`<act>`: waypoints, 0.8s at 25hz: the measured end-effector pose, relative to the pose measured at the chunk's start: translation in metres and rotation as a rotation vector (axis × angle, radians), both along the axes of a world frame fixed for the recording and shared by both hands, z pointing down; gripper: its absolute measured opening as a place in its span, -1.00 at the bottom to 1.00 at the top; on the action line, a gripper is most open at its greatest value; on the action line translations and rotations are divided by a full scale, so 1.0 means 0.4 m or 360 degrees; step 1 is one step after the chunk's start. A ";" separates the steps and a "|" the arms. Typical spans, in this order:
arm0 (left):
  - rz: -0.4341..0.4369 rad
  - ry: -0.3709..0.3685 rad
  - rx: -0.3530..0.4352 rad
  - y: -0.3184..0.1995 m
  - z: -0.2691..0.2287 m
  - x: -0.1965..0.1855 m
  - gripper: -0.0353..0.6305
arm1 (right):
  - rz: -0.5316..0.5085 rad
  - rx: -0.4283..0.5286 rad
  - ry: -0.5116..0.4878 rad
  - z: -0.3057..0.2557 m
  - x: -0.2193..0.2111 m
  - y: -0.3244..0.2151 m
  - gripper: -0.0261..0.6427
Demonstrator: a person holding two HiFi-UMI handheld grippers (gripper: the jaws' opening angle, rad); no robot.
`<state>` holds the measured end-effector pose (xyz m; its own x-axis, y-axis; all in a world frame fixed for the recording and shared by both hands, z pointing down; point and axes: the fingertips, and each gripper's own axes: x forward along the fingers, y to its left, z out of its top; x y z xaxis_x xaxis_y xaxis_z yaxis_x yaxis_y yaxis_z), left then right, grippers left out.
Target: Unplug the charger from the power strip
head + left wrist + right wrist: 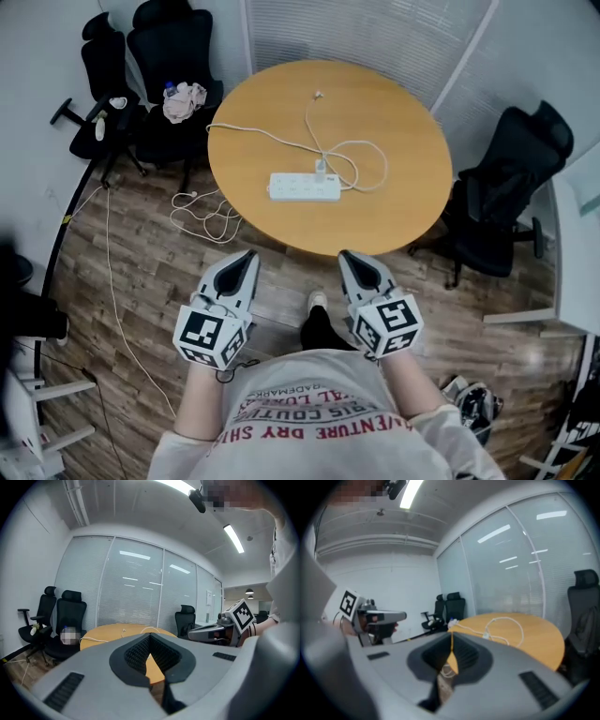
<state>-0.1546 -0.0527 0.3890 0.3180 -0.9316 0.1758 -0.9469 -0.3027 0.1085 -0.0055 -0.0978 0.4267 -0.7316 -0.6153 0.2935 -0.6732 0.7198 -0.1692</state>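
Note:
A white power strip [304,187] lies on the round wooden table [403,112], with a small white charger [320,170] plugged into its top. The charger's white cable [361,161] loops over the tabletop, and the strip's own cord [248,131] runs off the left edge. Both grippers are held side by side in front of the person, short of the table's near edge, pointing at it. My left gripper [248,255] [150,637] is shut and empty. My right gripper [345,255] [451,634] is shut and empty too. The cable [506,620] shows beyond the right jaws.
Black office chairs stand at the back left [169,56] and at the right [506,197] of the table. A white cord [202,217] lies coiled on the wooden floor under the table's left side. Glass walls with blinds [131,588] close the room behind.

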 end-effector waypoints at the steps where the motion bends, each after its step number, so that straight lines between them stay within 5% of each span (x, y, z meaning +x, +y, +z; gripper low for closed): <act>1: -0.0017 -0.0012 -0.0001 -0.037 -0.002 -0.007 -0.80 | -0.0011 0.0001 -0.0009 0.000 -0.005 -0.043 -0.83; 11: -0.0124 -0.0042 0.0000 -0.385 -0.004 -0.017 -0.80 | -0.0119 -0.0027 -0.0009 0.021 -0.021 -0.411 -0.83; 20: 0.0075 -0.0048 -0.0127 -0.574 0.114 -0.020 -0.80 | -0.0029 -0.0158 0.0084 0.128 -0.038 -0.560 -0.83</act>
